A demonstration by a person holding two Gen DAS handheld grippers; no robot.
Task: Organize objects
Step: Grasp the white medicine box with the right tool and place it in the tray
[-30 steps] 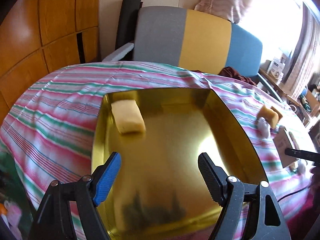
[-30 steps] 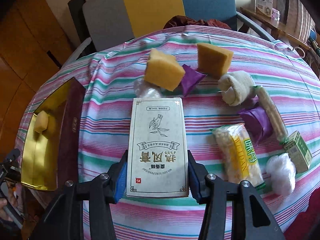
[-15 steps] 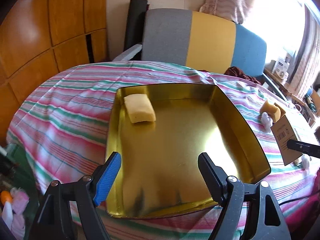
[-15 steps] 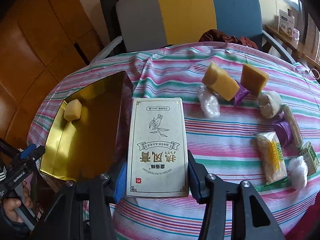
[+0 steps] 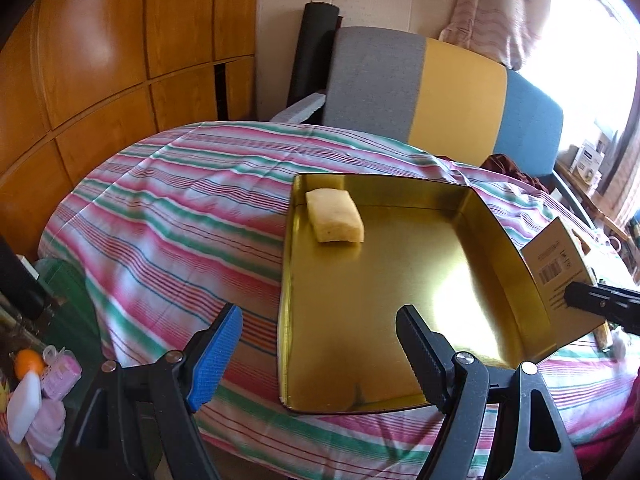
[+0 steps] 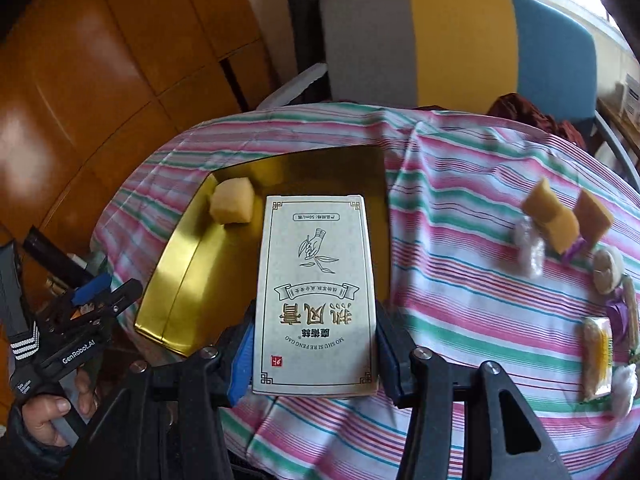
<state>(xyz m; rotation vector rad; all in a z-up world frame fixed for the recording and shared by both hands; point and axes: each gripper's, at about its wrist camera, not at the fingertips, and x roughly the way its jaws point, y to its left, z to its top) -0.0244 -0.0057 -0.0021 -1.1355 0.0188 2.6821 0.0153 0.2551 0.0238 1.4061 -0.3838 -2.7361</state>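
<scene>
At the far left of the right wrist view, a hand (image 6: 44, 412) grips the handle of the left gripper (image 5: 318, 350), whose jaws stand wide apart with nothing between them, near the gold tin tray (image 5: 400, 292) on the striped tablecloth (image 5: 180, 216). A pale yellow sponge block (image 5: 335, 221) lies in the tray's far left corner. The right gripper (image 6: 315, 354) clamps the white box (image 6: 316, 292) by its near end, holding it above the tray's right part; its face carries a gold border, a hand-and-sprig drawing and gold Chinese characters, upside down to the camera. The box hides the tray floor beneath it. At right, the loose items (image 6: 560, 228) on the cloth are blurred and hard to name.
</scene>
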